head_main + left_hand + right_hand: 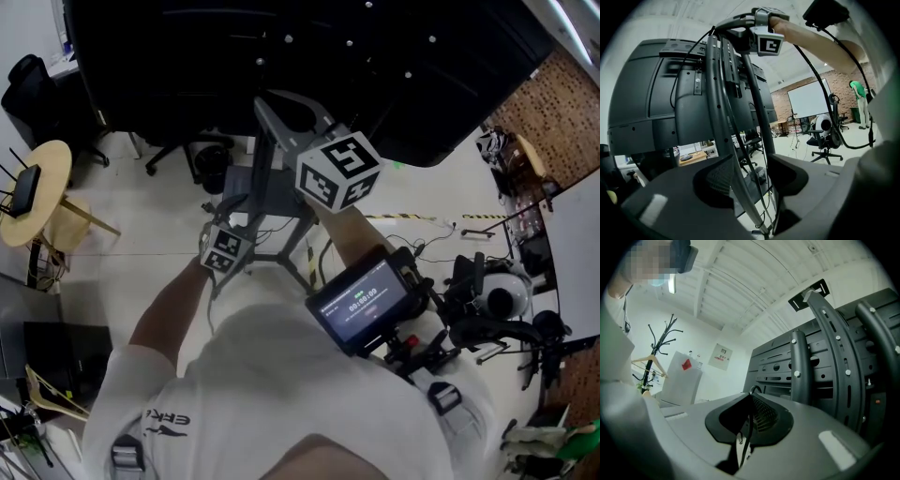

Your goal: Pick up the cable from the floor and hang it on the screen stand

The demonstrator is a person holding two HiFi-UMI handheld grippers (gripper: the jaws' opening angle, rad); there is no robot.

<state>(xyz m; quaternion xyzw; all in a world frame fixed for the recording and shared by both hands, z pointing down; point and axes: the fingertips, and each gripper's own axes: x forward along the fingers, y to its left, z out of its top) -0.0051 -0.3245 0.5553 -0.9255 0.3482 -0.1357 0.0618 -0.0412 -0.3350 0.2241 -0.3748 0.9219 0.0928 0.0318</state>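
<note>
Cable (747,426) is pinched in the closed right gripper (751,399), held high against the stand (274,192), apparently to drape it there. The left gripper (750,173), jaws wide, straddles the stand's bar and the hanging cable without pressing. The screen (281,66) crowds in behind, a chair (199,152) stands far left, and gear (502,300) lies right.

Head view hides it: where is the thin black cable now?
In the right gripper view, the thin black cable is clamped in the shut right gripper, left of the curved uprights of the dark grey screen stand.
</note>
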